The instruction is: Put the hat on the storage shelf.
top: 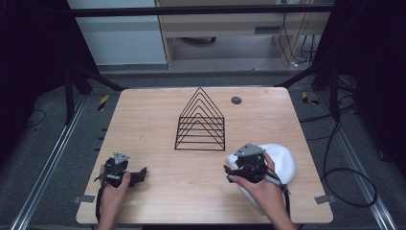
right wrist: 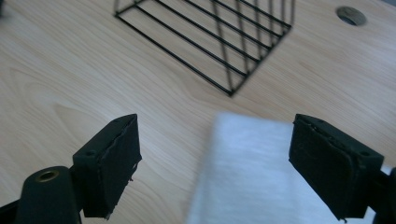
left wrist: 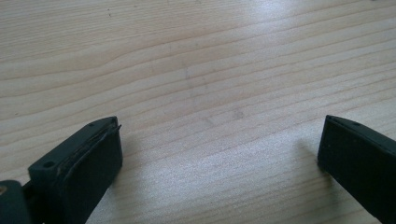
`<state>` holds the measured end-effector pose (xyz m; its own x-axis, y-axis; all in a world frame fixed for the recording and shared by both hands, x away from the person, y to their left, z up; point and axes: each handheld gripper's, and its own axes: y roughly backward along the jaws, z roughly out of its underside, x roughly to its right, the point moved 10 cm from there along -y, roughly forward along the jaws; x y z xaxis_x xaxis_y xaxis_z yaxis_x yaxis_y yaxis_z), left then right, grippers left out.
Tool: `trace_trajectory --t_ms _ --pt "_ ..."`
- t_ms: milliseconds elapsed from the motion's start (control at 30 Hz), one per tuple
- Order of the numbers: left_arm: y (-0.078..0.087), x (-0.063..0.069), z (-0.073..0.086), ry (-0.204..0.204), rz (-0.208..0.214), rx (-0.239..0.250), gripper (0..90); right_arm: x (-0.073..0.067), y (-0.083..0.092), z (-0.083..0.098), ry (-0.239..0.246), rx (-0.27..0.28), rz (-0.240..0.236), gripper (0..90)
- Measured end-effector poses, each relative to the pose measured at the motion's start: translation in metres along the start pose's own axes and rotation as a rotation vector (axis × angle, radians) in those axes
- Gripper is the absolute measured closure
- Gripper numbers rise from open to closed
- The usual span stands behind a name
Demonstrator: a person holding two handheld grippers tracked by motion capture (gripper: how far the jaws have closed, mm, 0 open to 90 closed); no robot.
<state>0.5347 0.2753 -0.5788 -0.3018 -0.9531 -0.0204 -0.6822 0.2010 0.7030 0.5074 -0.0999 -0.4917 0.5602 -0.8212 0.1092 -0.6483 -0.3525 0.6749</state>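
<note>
A black wire rack (top: 200,123) with a peaked top stands on the middle of the wooden table (top: 158,115). A white round flat thing (top: 283,162), like a plate, lies at the right, partly under the person's right hand. My right gripper (top: 228,170) sits at its left edge and is open. In the right gripper view the blurred white thing (right wrist: 252,172) lies below and between the spread jaws of my right gripper (right wrist: 215,140), with no pad pressing on it. The rack (right wrist: 219,42) is ahead. My left gripper (top: 140,173) rests near the front left, open over bare wood (left wrist: 219,140).
A dark round hole (top: 236,100) is set in the table behind the rack, and shows again as a hole (right wrist: 351,15) in the right gripper view. Cables lie on the floor to the right of the table.
</note>
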Motion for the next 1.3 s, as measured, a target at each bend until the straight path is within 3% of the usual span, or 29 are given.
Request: trace_trajectory --t_ms 33,67,100,133,233,367,433,500,567,633,733,767,900,1000,1067,1133,1200,1300 --pt "0.000 0.000 0.000 0.000 -0.001 -0.002 0.0 0.014 0.002 0.004 -0.019 -0.016 0.000 18.8" --pt "0.000 0.000 0.000 0.000 -0.001 -0.002 0.0 0.014 0.002 0.004 -0.019 -0.016 0.000 18.8" --pt "0.000 0.000 0.000 0.000 0.000 0.000 0.0 0.027 0.002 0.010 -0.030 -0.037 -0.001 19.4" --pt "0.000 0.000 0.000 0.000 0.000 0.000 0.0 0.027 0.002 0.010 -0.030 -0.037 -0.001 19.4" --pt "0.000 0.000 0.000 0.000 0.000 0.000 0.0 0.050 0.004 0.022 -0.069 -0.087 -0.018 19.4" --pt "0.000 0.000 0.000 0.000 0.001 -0.001 0.0 0.080 0.010 0.027 -0.093 -0.099 -0.002 17.0" --pt "0.000 0.000 0.000 0.000 0.002 -0.001 0.0 0.085 0.011 0.028 -0.104 -0.104 -0.005 16.5" --pt "0.000 0.000 0.000 0.000 0.002 -0.001 0.0 0.111 0.016 0.035 -0.110 -0.133 0.024 22.7" --pt "0.000 0.000 0.000 0.000 0.001 -0.001 0.0 0.116 0.017 0.037 -0.117 -0.141 0.035 24.3" --pt "0.000 0.000 0.000 0.000 0.001 -0.001 0.0 0.142 0.021 0.046 -0.131 -0.180 0.075 31.6" --pt "0.000 0.000 0.000 0.000 0.002 -0.001 0.0 0.151 0.022 0.049 -0.134 -0.198 0.082 37.2" --pt "0.000 0.000 0.000 -0.001 0.002 -0.001 0.0 0.161 0.023 0.053 -0.143 -0.221 0.081 41.9" --pt "0.000 0.000 0.000 0.000 0.002 -0.001 0.0 0.177 0.021 0.057 -0.156 -0.256 0.072 50.1" --pt "0.000 0.000 0.000 0.000 0.002 -0.001 0.0 0.183 0.018 0.059 -0.168 -0.280 0.069 53.5" --pt "0.000 0.000 0.000 0.000 0.002 -0.001 0.0 0.185 0.010 0.061 -0.208 -0.304 0.047 55.8" --pt "0.000 0.000 0.000 0.000 0.002 -0.001 0.0 0.185 0.004 0.064 -0.205 -0.331 0.038 56.7" --pt "0.000 0.000 0.000 0.000 0.002 -0.001 0.0 0.185 0.001 0.066 -0.214 -0.342 0.037 56.9" --pt "0.000 0.000 0.000 0.000 0.002 -0.001 0.0 0.185 -0.006 0.078 -0.221 -0.379 0.022 48.2"
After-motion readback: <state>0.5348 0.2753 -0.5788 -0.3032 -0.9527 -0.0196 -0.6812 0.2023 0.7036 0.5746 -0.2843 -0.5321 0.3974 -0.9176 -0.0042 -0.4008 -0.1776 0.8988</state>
